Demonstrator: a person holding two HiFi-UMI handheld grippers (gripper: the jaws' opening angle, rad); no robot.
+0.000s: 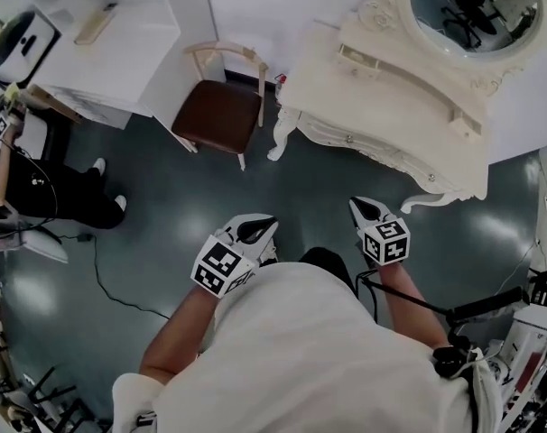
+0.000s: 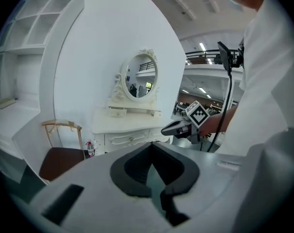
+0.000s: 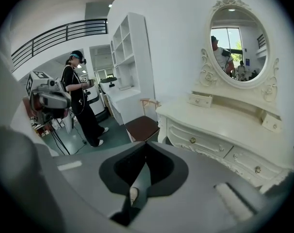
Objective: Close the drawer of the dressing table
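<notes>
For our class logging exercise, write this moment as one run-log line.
stage: standing clear of dressing table | left gripper: shut, empty | right gripper: shut, empty | contact: none

dark glossy floor [image 1: 165, 197], white wall [image 2: 103, 38], brown-seated chair [image 1: 221, 111], white shelving [image 3: 130, 50]

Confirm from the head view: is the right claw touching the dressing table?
No, the right claw hangs over the floor, with a gap between it and the dressing table.
</notes>
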